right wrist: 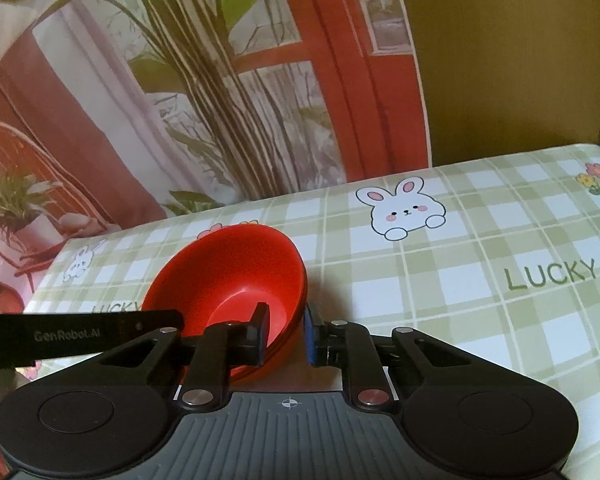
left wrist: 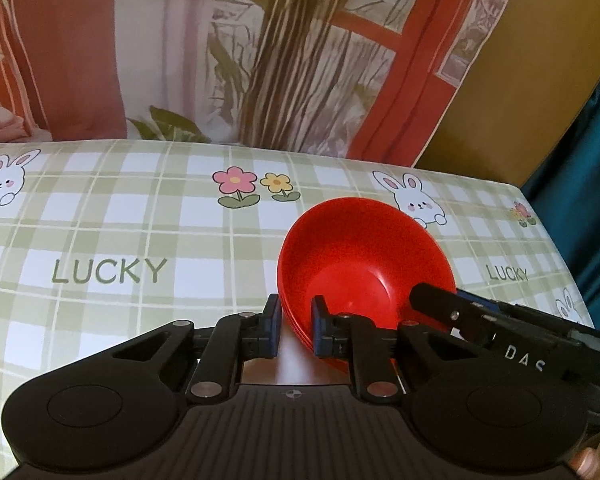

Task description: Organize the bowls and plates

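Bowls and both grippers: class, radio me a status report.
Left gripper shut on bowls rim. Right gripper shut on opposite rim. Bowls nested, tilted over tablecloth. Nothing in the way.

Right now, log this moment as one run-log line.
left tongs: shut on red bowls rim | right tongs: shut on opposite rim | bowls: nested, tilted | tablecloth: beneath

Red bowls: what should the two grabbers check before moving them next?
1. Left gripper straddles the rim of the stacked red plastic bowls, one finger inside, one outside: ok.
2. Right gripper straddles the opposite rim the same way: ok.
3. Bowls nested evenly, layered edges showing: ok.
4. Stack level: not ok, it looks tilted.
5. Stack lifted off the green checked tablecloth: cannot tell.
6. Cloth beside the stack free for setting down: ok.
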`<state>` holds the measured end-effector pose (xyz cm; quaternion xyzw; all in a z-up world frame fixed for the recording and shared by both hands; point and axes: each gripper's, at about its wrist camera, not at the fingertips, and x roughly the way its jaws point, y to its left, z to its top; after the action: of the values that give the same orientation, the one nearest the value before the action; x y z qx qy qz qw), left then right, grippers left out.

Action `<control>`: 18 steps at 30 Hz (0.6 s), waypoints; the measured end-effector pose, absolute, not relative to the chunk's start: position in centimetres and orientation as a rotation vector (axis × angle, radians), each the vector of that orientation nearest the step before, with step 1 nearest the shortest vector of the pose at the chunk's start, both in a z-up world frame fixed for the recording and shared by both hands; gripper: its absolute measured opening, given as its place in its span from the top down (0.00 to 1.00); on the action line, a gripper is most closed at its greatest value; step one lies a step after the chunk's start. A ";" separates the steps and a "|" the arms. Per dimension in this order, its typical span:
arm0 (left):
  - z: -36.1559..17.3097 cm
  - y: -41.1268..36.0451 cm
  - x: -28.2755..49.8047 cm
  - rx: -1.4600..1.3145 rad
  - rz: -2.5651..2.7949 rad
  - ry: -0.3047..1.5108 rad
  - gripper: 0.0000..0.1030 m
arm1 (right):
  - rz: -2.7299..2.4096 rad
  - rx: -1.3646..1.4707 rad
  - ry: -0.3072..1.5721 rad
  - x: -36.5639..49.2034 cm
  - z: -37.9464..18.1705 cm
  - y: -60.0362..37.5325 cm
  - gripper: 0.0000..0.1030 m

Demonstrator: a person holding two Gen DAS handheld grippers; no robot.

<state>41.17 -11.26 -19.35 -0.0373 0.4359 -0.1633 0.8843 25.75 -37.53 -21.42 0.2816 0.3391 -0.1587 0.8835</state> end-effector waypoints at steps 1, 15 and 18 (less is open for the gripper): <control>-19.2 -11.2 40.9 -0.076 -0.339 0.904 0.84 | -0.331 0.590 0.701 25.6 -21.3 -37.5 0.86; -15.9 -10.1 36.5 -0.037 -0.338 0.833 0.84 | -0.347 0.602 0.639 23.0 -17.9 -35.0 0.87; -15.4 -9.7 35.6 -0.032 -0.338 0.826 0.84 | -0.347 0.599 0.634 22.6 -17.3 -34.4 0.88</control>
<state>35.61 -9.72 -15.41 -0.0154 0.3993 -0.1636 0.9020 22.56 -34.35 -17.33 0.2887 0.3053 -0.1673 0.8919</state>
